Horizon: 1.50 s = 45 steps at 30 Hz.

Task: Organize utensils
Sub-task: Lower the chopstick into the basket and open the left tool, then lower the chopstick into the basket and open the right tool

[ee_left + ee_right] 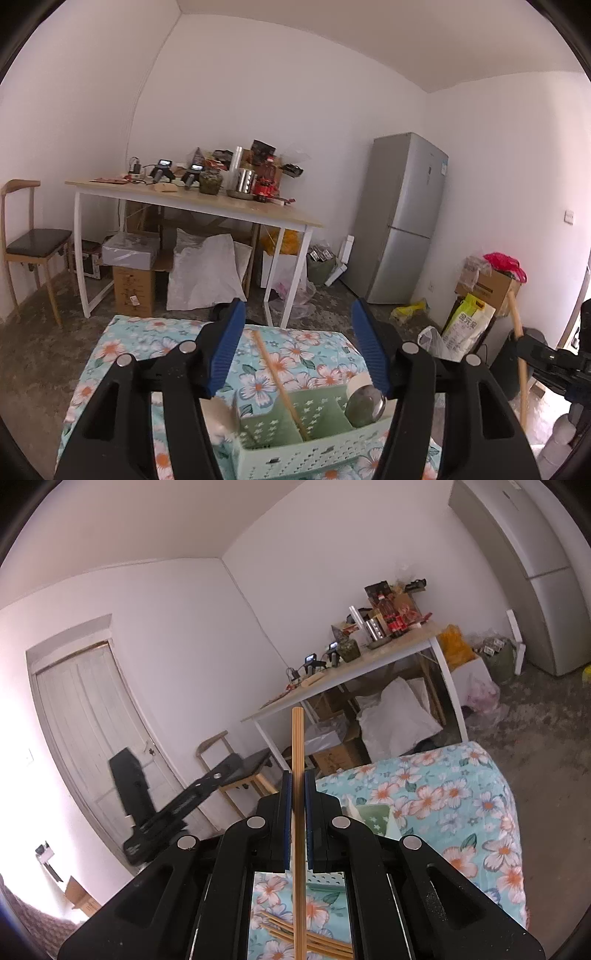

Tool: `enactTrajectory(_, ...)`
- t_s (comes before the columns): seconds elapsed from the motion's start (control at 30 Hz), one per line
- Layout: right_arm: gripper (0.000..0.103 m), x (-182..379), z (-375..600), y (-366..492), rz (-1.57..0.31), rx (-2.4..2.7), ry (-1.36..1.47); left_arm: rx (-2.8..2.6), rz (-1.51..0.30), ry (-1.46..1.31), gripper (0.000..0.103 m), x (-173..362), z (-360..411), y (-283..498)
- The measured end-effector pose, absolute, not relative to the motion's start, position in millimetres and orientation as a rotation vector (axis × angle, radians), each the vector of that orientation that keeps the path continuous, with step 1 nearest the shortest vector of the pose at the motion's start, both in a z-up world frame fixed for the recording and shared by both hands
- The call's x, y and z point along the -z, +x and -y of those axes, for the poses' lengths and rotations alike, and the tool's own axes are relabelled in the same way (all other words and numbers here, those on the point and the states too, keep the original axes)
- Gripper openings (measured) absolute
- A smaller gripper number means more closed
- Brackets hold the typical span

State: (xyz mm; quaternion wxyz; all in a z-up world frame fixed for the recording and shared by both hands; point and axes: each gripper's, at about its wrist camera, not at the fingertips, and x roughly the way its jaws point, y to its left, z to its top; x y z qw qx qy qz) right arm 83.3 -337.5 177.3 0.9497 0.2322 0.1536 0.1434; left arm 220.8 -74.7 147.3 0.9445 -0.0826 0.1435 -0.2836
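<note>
Jaws: left released, right grasping chopstick (over floral tablecloth).

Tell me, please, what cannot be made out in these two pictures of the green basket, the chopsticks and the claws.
- Left wrist view: the green basket is partly covered by the open left claw; its floor is hidden.
- Left wrist view: the spoon shows only its bowl; the claw hides its handle.
- Right wrist view: the chopstick in the shut right claw is cut off by the bottom edge.
- Right wrist view: the loose chopsticks are half hidden; their count is unclear.

Right claw clamps an upright chopstick — more chopsticks below.
</note>
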Motion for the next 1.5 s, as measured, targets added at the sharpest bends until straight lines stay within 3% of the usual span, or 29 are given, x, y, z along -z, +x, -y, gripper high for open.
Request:
enactTrajectory(0.17, 0.005, -189, 324, 93, -0.306, -0.29, 0.431, 0.581, -0.286, -0.183, 0.061, -143, 45, 187)
enactTrajectory(0.37, 0.004, -205, 306, 120, -0.281, -0.323, 0.403, 0.579, -0.379, -0.105, 0.066, -99, 23, 142)
enactTrajectory(0.73, 0.004, -228, 280, 194, -0.157, -0.308, 0.374, 0.359, -0.49, -0.086, 0.084, -31, -24, 92)
enactTrajectory(1.5, 0.005, -170, 276, 255, -0.178, 0.038, 0.305, 0.266, -0.52, -0.121, 0.085, -14, -65, 102)
